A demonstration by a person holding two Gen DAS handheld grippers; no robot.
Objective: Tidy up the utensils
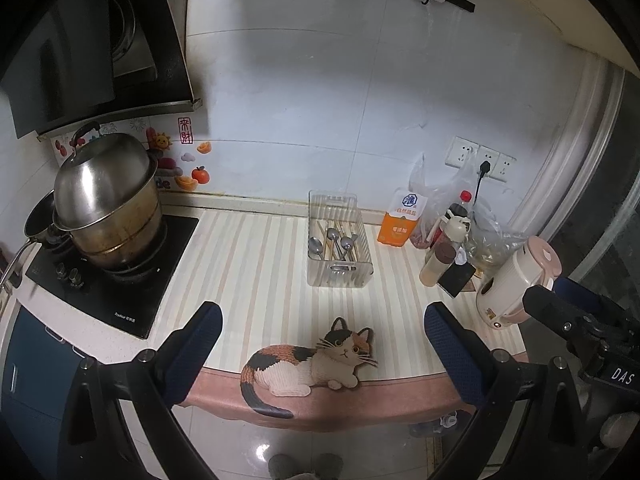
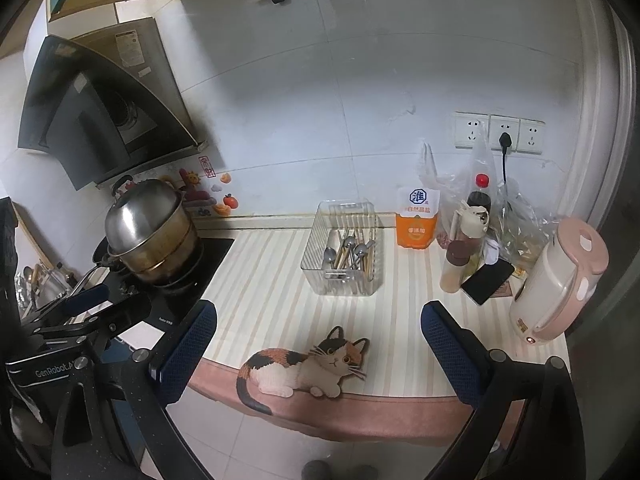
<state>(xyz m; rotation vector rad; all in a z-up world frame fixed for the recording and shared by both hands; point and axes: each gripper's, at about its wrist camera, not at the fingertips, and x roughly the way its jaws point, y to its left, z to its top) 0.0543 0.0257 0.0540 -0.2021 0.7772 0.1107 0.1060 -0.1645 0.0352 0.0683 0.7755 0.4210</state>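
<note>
On the striped counter mat, middle rear: your clear utensil tray (image 1: 340,240) stands lengthwise, one short end toward the wall, the other toward you.
Tray contents: metal spoons (image 1: 334,240) and wooden chopsticks (image 2: 343,258) lie mixed together inside, bowls pointing to the wall; a count is not readable.
Left gripper (image 1: 322,338): you hold it above the counter's front edge, fingers wide apart, nothing between them, well short of the tray.
Right gripper (image 2: 319,338): same posture, fingers spread wide and empty, also well short of the tray; its body shows at the right border of the left wrist view.
Cat-shaped mat (image 1: 310,364): lies at the front edge of the counter between your two sets of fingers, its tail hanging over the pink border.
Left of tray: a black cooktop (image 1: 112,276) carries a stainless pot (image 1: 110,204) with a domed lid.
Right of tray: an orange and white salt bag (image 1: 402,220) stands near the wall, just beside the tray's far corner.
Far right: bottles, plastic bags, a dark phone (image 2: 487,280) and a pink and cream kettle (image 2: 560,280) are crowded together.
Wall: three sockets (image 2: 500,132), one plug in the middle one.
</note>
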